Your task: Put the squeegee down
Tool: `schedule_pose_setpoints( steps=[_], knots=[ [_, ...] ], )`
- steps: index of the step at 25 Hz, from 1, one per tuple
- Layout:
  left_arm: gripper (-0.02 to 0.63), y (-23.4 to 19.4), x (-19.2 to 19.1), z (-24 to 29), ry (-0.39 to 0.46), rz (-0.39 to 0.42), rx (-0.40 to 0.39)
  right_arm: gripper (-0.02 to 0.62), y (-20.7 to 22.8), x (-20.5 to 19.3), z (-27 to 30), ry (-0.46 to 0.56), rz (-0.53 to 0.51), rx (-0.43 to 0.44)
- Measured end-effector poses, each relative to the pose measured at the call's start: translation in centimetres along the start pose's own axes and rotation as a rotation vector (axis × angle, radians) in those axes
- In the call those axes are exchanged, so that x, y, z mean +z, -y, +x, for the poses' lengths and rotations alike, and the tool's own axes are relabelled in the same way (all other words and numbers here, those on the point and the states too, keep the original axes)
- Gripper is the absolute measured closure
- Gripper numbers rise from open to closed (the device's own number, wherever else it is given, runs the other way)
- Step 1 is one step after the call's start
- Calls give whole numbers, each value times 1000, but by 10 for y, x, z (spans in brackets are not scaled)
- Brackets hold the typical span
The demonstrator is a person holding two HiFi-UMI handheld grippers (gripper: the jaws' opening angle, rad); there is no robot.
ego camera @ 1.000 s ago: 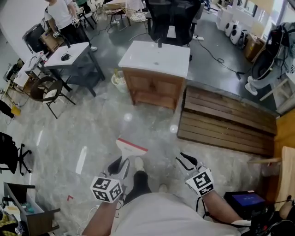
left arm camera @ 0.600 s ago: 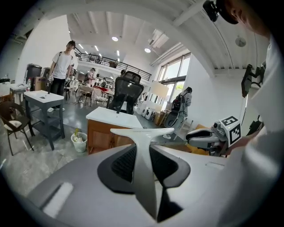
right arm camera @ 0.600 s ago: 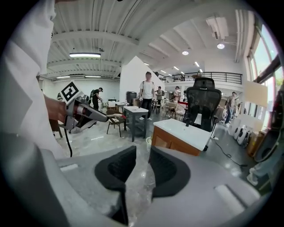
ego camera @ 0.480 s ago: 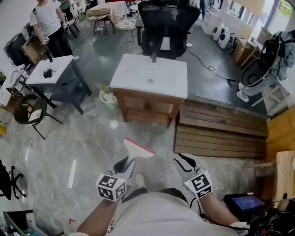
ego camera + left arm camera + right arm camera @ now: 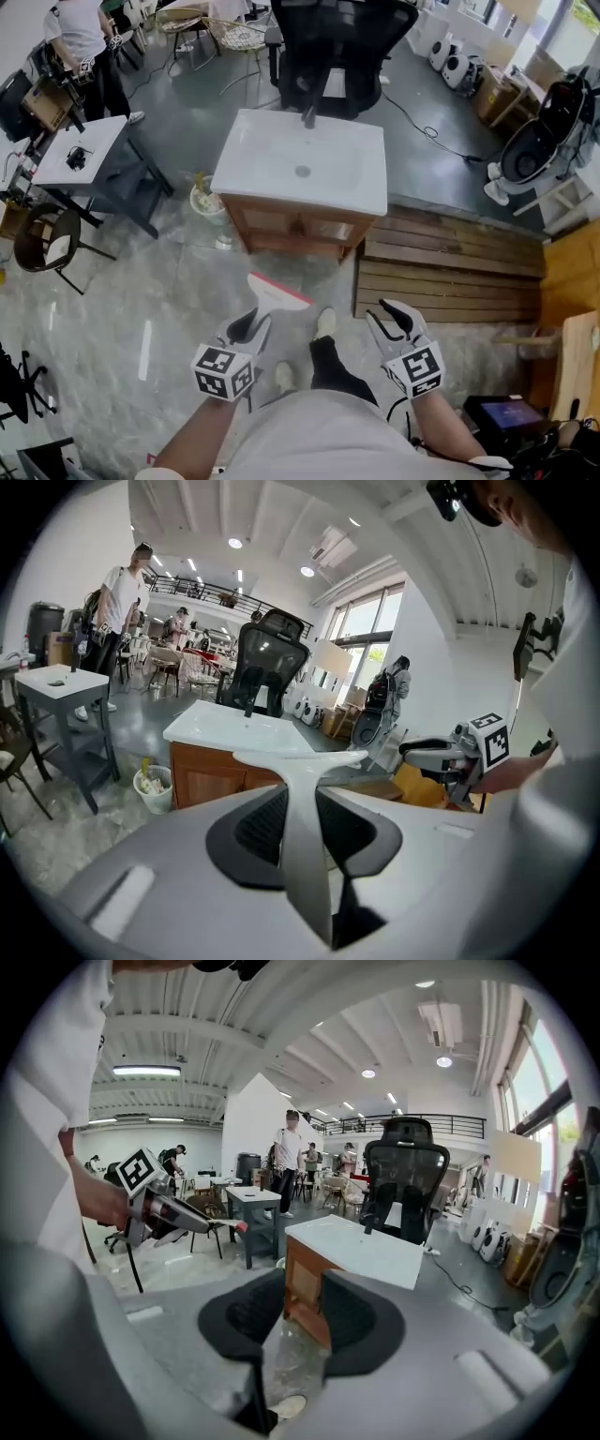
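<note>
The left claw (image 5: 246, 328) is clamped on the handle of the squeegee (image 5: 273, 298), held in the air with its long axis pointing forward, blade toward the washbasin cabinet (image 5: 300, 173) ahead, while the right claw (image 5: 396, 317) hovers alongside, parted and empty.

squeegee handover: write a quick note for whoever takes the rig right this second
Left gripper: jaws shut on the squeegee handle, blade pointing forward, held in the air above the floor.
Right gripper: jaws apart, nothing between them.
Surroundings: white sink top on a wooden cabinet straight ahead, wooden decking on the floor to the right.
Done: squeegee in hand, not yet set down.
Left: lower it onto a surface, probably the sink top, then open the left jaws.
</note>
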State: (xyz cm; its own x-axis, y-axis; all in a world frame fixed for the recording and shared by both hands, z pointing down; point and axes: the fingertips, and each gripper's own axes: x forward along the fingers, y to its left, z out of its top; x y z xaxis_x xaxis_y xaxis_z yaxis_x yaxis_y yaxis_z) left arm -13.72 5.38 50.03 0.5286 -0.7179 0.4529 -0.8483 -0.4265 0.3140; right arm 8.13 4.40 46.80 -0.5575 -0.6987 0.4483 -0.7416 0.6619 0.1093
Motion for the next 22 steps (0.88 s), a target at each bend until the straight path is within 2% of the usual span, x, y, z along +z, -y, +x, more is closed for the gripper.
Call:
schedule_pose_setpoints(
  steps=[7,13,16,22],
  knots=[
    [508,-37,69,78,2,-15,100,488,84,30,78,35,1,96],
    [508,-75,135,141,43,-17,209,488,159,46,132,56,-26,169],
    [508,-95,158,166,56,-19,252,488,190,43,154,35,-8,171],
    [508,-153,192,208,61,-34,314,488,220,43,191,1,32,169]
  ],
)
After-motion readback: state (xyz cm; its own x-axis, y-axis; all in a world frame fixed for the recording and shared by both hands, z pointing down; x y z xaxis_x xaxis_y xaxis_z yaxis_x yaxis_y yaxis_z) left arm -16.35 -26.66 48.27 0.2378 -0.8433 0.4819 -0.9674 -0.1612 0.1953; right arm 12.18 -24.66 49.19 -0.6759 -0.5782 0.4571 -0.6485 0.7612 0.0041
